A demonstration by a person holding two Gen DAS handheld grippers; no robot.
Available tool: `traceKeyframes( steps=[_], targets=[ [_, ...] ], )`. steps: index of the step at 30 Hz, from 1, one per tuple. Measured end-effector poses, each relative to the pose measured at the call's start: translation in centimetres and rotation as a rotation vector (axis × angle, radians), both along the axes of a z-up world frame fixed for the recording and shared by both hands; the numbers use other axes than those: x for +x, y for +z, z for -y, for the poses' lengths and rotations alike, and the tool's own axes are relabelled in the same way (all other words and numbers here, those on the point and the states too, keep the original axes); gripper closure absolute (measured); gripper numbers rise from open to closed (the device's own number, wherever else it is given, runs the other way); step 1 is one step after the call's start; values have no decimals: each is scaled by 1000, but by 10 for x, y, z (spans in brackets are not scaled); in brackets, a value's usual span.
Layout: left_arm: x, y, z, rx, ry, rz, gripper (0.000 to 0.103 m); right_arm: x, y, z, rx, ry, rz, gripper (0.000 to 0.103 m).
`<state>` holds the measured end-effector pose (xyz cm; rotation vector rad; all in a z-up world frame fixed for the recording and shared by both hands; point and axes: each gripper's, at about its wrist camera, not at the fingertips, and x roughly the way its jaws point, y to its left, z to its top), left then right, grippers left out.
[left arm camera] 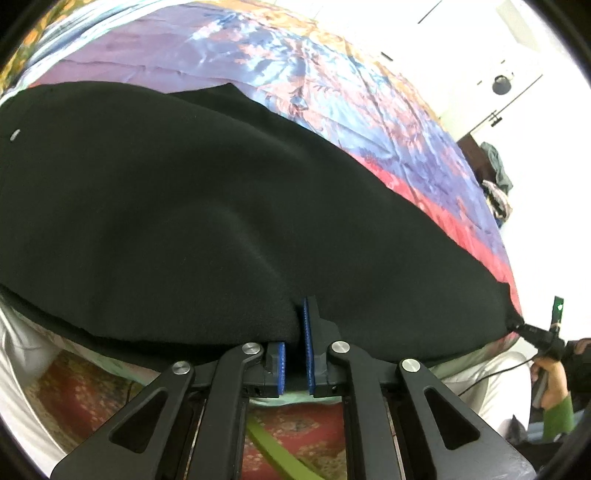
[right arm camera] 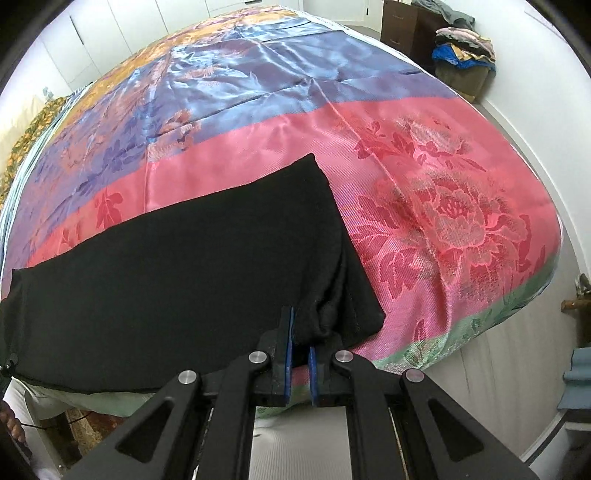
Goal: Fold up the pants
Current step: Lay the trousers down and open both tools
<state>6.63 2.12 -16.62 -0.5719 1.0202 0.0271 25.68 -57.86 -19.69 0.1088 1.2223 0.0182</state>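
Black pants (left arm camera: 184,206) lie stretched along the near edge of a bed with a shiny pink, blue and orange cover (left arm camera: 332,85). My left gripper (left arm camera: 297,332) is shut on the near edge of the pants; the cloth drapes over its left finger. My right gripper (right arm camera: 301,339) is shut on a bunched corner of the pants (right arm camera: 184,273) at their right end, near the hem. The right gripper also shows in the left wrist view (left arm camera: 524,328), pinching the far right tip of the cloth. The bed cover (right arm camera: 424,177) lies flat beyond the pants.
A dark wooden cabinet (right arm camera: 402,26) and a pile of clothes (right arm camera: 465,48) stand past the bed's far corner. White cupboards (right arm camera: 92,40) line the far wall. A red patterned rug (left arm camera: 295,432) lies on the floor below. The person's hand in a green sleeve (left arm camera: 554,387) shows at right.
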Motion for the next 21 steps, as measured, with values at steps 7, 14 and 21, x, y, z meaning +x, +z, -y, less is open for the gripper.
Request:
traceKeyframes(
  steps=[7, 14, 21],
  targets=[
    [-7, 0, 16, 79, -23, -60, 100, 0, 0, 2, 3, -2, 1, 96],
    [0, -5, 23, 129, -45, -92, 93, 0, 0, 0, 4, -1, -2, 96],
    [-5, 10, 33, 224, -83, -125, 72, -6, 6, 9, 44, -25, 31, 70]
  ],
)
